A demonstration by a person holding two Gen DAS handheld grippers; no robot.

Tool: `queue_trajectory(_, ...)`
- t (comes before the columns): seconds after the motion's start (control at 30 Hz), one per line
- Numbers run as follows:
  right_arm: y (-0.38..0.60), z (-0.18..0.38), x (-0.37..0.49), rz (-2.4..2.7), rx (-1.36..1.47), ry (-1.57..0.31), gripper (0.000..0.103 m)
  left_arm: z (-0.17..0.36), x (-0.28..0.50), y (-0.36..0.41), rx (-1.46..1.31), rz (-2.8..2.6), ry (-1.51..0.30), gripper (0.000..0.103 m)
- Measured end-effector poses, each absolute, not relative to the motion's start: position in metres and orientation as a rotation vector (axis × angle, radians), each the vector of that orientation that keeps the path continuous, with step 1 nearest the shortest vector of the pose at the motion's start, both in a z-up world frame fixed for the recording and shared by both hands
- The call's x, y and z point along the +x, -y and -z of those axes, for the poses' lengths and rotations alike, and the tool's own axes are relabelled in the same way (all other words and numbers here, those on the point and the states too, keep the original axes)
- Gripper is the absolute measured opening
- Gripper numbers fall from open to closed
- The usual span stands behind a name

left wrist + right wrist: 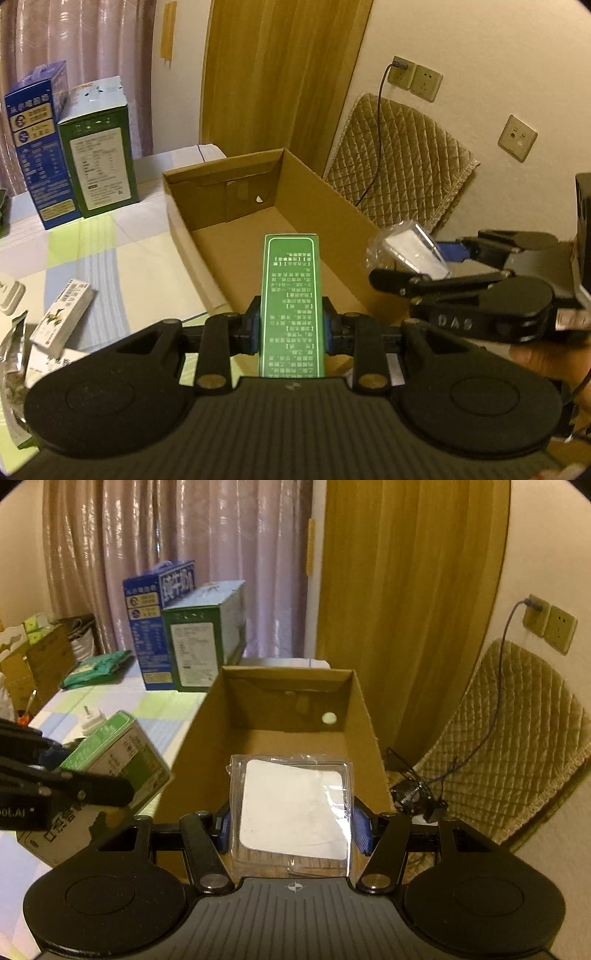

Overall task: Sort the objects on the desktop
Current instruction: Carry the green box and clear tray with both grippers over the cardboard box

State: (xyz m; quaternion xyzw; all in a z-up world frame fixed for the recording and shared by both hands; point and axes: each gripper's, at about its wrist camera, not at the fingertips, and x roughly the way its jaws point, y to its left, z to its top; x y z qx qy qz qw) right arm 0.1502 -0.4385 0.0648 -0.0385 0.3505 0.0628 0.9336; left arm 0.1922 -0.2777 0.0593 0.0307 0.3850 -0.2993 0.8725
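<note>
Socket (517, 137) in left view only

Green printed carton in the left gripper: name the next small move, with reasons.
Probably ease the green printed carton forward over the open brown cardboard box, then release. The left gripper clamps it above the box's near edge, and the floor looks bare.

Both wrist views close above, angled down, sharing cardboard box (236, 206).
</note>
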Motion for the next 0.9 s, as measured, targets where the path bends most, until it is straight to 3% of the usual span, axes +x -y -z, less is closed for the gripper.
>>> queue_trajectory(0.9,0.458,-0.039,0.183,-0.106,-0.058,-0.779,0.056,-0.03,0.228,0.299,-0.047,0.582,-0.843,0.025)
